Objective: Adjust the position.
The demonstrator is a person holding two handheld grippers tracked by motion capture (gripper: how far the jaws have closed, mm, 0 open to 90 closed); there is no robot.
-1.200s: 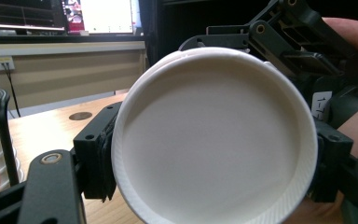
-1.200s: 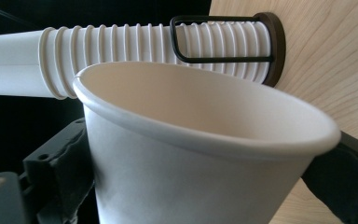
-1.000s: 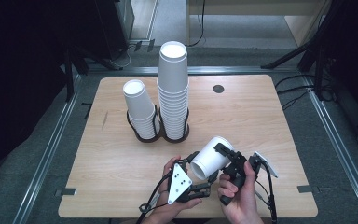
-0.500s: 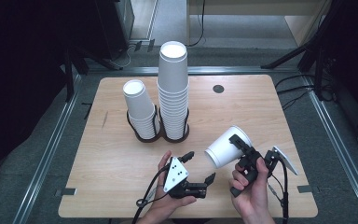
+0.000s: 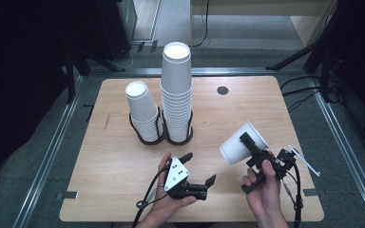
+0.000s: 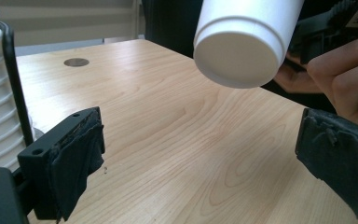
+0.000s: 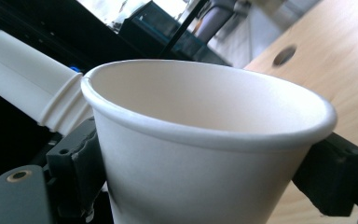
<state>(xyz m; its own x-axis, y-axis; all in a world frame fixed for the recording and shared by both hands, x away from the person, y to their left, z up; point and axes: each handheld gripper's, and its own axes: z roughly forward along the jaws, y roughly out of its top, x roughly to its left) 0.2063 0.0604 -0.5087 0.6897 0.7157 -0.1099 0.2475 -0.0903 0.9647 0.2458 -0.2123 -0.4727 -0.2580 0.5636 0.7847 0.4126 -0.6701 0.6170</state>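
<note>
Both tongs parted: left tongs (image 5: 200,169) opened empty, right tongs (image 5: 253,148) lifted cup (image 5: 242,143).

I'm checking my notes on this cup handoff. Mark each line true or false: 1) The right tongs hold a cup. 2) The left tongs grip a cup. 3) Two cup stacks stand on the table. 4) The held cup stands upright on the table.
1) True: the right tongs clamp the cup.
2) False: the left tongs are open, having just been opening, with nothing between them.
3) True: a short stack and a tall stack.
4) False: it is held tilted above the table.
</note>
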